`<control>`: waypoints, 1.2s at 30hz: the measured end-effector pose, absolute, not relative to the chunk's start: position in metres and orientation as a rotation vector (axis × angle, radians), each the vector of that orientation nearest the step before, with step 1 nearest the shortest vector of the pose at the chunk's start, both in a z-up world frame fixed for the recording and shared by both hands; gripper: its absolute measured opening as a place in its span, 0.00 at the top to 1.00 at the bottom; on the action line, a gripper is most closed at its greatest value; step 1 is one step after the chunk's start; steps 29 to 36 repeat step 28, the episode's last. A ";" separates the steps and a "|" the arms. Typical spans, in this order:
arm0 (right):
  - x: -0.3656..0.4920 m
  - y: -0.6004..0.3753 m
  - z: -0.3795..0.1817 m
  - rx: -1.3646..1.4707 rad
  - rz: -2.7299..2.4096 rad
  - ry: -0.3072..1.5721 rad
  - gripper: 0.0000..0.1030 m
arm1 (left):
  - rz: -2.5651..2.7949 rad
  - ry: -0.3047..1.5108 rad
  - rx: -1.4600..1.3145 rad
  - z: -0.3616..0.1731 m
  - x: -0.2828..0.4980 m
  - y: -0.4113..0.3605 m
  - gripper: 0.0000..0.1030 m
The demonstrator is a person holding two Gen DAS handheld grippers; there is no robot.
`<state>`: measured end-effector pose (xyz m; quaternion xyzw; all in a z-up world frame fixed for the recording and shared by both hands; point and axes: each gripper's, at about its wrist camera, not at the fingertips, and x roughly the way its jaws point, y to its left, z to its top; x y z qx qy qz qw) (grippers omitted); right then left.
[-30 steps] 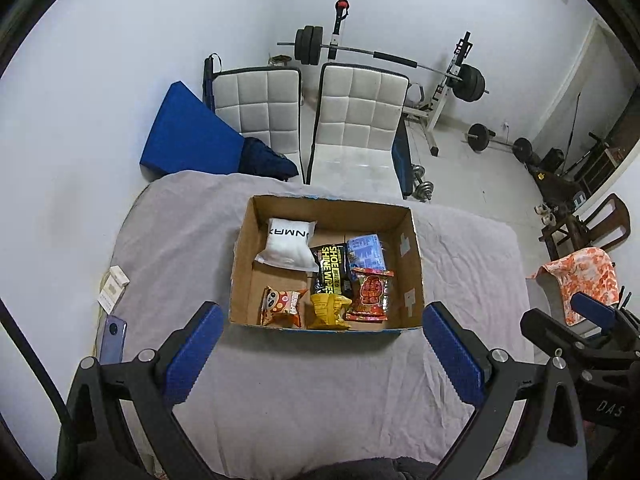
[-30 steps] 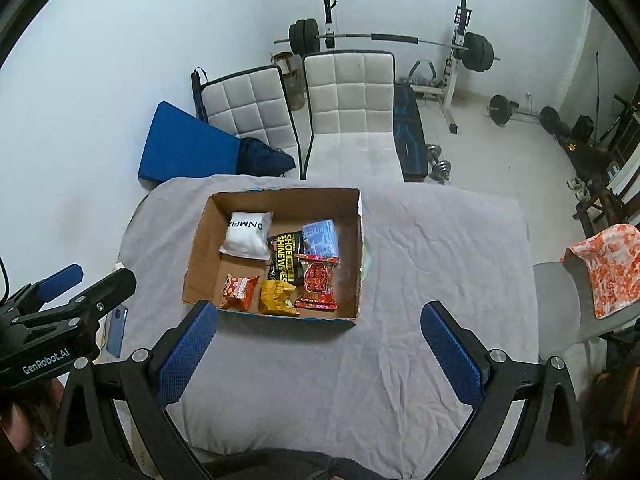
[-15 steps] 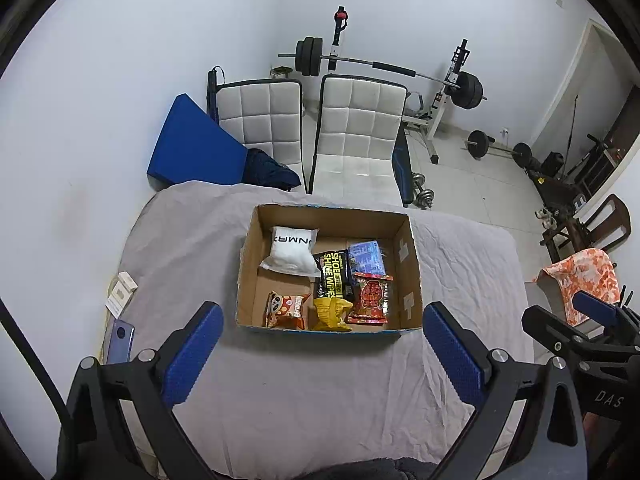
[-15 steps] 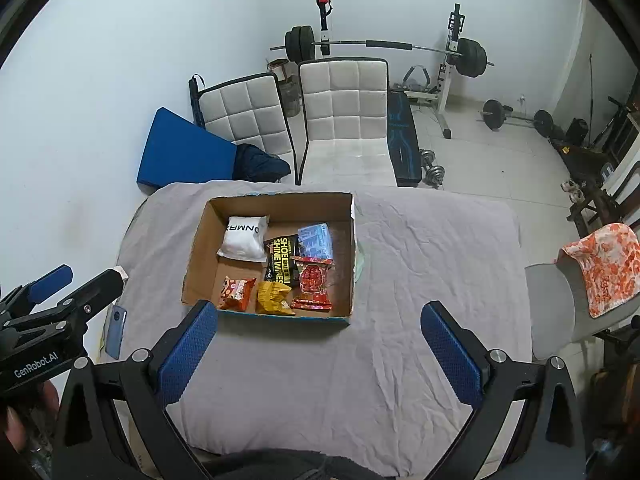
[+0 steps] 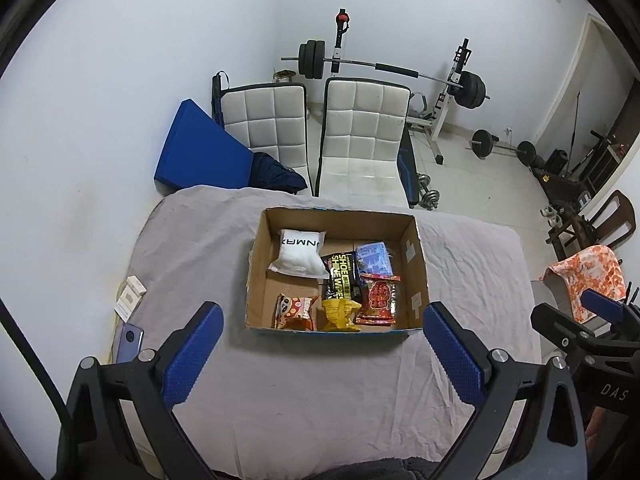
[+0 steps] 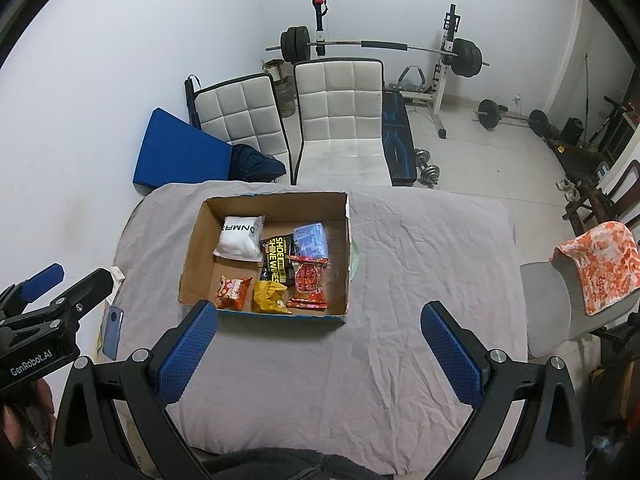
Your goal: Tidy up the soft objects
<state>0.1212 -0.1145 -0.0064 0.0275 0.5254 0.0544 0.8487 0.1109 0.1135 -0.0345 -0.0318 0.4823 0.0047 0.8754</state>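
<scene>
Tabletop (image 5: 460, 264): covered by a wrinkled grey cloth, carrying the box.
Cardboard box (image 5: 416, 272): open-topped, at the middle of the tabletop, holding all the soft packs.
Left gripper (image 5: 320, 356): above the near cloth, jaws wide apart, empty.
Right gripper (image 6: 318, 354): above the near cloth, jaws wide apart, empty.
White pouch (image 5: 299, 254): far-left in the box.
Black wipes pack (image 5: 341, 278): centre, beside the blue packet (image 5: 373, 258).
Red snack bag (image 5: 380, 298): near right.
Orange snack bag (image 5: 294, 312): near left.
Yellow bag (image 5: 339, 314): between those two.
Phone (image 5: 129, 342): at the tabletop's left edge.

both grippers raised, cardboard box (image 5: 336, 216) farther
</scene>
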 end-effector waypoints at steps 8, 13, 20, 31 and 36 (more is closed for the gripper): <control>0.121 -0.116 -0.006 0.057 0.098 1.106 0.00 | 0.013 1.002 -0.055 -0.032 0.110 0.115 0.01; 0.121 -0.116 -0.005 0.052 0.089 1.098 0.00 | 0.012 1.001 -0.048 -0.032 0.109 0.116 0.01; 0.121 -0.116 -0.006 0.054 0.087 1.099 0.00 | 0.011 1.002 -0.049 -0.032 0.110 0.116 0.01; 0.122 -0.117 -0.009 0.055 0.079 1.098 0.00 | 0.006 1.005 -0.050 -0.032 0.110 0.116 0.01; 0.122 -0.117 -0.009 0.055 0.079 1.098 0.00 | 0.006 1.005 -0.050 -0.032 0.110 0.116 0.01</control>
